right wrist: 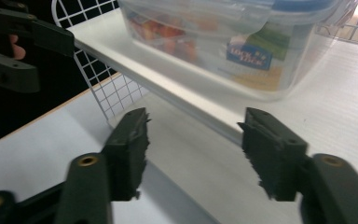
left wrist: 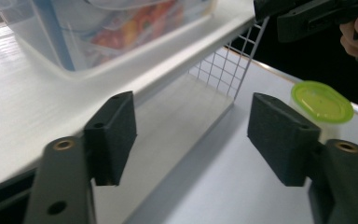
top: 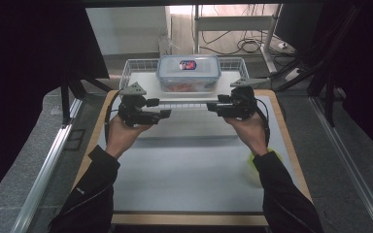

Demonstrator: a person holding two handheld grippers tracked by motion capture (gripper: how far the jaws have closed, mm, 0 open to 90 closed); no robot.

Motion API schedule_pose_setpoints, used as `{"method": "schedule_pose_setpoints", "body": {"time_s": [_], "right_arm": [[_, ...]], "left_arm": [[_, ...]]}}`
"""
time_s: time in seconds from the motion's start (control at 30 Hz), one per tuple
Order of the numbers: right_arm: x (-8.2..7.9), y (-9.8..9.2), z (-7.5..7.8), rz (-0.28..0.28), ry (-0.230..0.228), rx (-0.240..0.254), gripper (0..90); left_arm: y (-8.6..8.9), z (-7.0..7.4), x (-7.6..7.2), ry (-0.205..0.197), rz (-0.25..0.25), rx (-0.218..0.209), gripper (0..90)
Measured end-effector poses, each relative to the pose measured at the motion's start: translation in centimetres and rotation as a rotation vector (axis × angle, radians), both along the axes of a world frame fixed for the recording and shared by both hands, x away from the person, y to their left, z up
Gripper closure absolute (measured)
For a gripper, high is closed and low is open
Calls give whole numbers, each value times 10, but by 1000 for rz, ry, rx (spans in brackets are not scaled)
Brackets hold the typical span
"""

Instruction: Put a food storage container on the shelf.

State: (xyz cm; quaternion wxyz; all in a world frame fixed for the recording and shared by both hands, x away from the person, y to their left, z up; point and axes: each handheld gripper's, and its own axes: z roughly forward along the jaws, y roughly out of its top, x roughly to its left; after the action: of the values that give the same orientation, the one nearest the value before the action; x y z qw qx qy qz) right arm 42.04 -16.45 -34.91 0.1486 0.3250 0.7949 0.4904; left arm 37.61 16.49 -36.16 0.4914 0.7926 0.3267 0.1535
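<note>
Left hand-held gripper (top: 162,108) and right hand-held gripper (top: 212,107): jaws spread, nothing between them, both held level just before the wire basket (top: 136,65). Inside the basket, on its white floor, sits the container (top: 188,73): clear rectangular plastic, rounded corners, blue-trimmed lid, long axis running left to right across the counter (top: 189,165).

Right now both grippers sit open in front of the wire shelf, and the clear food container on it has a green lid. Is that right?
Not quite: the food container has a blue-edged clear lid, as the high view shows. The green lid belongs to the small tub on the table. Both the left gripper and right gripper are open before the wire shelf.
</note>
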Motion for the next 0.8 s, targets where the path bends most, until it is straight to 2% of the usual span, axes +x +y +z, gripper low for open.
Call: {"method": "schedule_pose_setpoints", "body": {"time_s": [0.07, 0.27, 0.5, 0.7, 0.8], "right_arm": [[-5, -1, -2, 2, -14, -15, 300], [-19, -7, -13, 4, -27, -33, 201], [-37, -12, -28, 23, -34, -47, 111], [-53, -15, -41, 48, -44, -73, 68], [-60, -18, -46, 57, -43, -72, 49]], "left_arm": [[0, -1, -8, -8, -4, 1, 273], [1, -10, -29, -19, -19, 20, 198], [3, -29, -48, -2, -34, 41, 125], [5, -44, -62, -2, -13, 60, 82], [4, -50, -71, -26, 8, 102, 59]]}}
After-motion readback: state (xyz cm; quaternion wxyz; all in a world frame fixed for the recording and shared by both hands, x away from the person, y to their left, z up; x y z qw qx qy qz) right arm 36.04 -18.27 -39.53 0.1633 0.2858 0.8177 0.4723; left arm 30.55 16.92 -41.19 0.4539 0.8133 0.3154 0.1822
